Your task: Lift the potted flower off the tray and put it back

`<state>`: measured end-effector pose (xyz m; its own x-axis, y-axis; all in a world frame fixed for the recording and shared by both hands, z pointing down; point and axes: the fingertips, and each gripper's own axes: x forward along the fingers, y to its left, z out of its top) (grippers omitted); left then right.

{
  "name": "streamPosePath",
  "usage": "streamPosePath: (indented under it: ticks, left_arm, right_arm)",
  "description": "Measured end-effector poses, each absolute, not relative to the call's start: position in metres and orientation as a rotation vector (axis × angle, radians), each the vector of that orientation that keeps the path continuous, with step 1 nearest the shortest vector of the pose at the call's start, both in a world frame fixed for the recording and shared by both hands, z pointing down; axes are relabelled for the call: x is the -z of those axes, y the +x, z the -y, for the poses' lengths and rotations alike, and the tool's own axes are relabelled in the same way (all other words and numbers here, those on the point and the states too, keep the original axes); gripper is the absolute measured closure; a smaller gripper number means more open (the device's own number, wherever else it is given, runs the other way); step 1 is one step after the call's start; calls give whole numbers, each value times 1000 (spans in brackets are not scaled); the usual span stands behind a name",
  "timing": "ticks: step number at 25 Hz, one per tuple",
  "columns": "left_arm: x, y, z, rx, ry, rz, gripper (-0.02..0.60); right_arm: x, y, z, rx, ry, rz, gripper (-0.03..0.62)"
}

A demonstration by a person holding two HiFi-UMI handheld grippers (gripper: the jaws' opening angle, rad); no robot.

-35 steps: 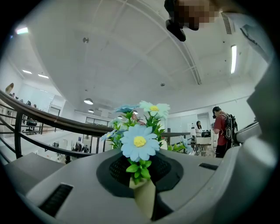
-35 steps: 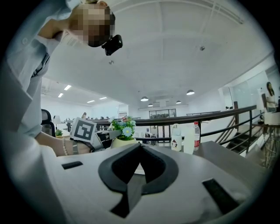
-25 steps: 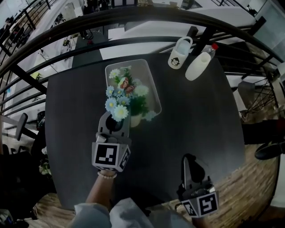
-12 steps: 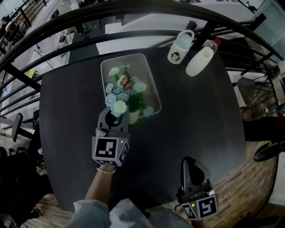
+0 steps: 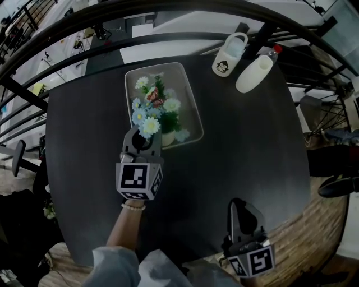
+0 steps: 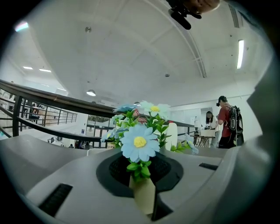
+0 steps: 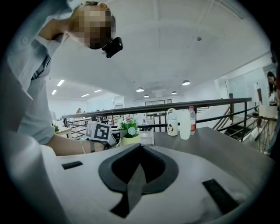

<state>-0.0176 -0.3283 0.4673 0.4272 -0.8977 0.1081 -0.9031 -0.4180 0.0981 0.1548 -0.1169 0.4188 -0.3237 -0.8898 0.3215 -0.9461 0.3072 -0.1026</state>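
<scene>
The potted flower [image 5: 152, 112], blue and white blooms in a cream pot [image 6: 144, 194], stands upright at the near end of the white tray [image 5: 188, 95]. My left gripper [image 5: 143, 143] comes at it from the near side and is shut on the pot's rim; in the left gripper view the left gripper [image 6: 144, 188] pinches the cream pot below a blue daisy [image 6: 139, 142]. Whether the pot rests on the tray floor is hidden. My right gripper [image 5: 240, 208] hovers at the table's near right, shut and empty. In the right gripper view the right gripper [image 7: 136, 173] faces the flower [image 7: 130, 130] from afar.
On the dark round table [image 5: 252, 140], a white mug [image 5: 227, 56], a tall white cup [image 5: 251, 74] and a bottle [image 5: 271, 51] stand at the far right edge. A black railing [image 5: 168, 11] curves behind the table. People [image 6: 225, 120] stand far off.
My left gripper has carried the potted flower forward and down, from over the tray's near edge to inside its near end. The right gripper has sunk slightly.
</scene>
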Motion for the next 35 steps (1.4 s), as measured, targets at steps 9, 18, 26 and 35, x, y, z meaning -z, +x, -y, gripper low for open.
streamPosePath:
  ticks: [9, 18, 26, 35]
  left_arm:
    - [-476, -16, 333, -23, 2533, 1568, 487]
    - [-484, -17, 329, -117, 2557, 1542, 365]
    - [-484, -18, 313, -182, 2578, 1550, 359]
    - [-462, -23, 284, -162, 2561, 1542, 359]
  right_arm:
    - [-423, 153, 114, -416, 1675, 2357, 591]
    - [-420, 150, 115, -396, 1653, 2369, 591]
    - [-414, 141, 113, -381, 1619, 2401, 591]
    - [-395, 137, 105, -343, 1605, 2442, 591]
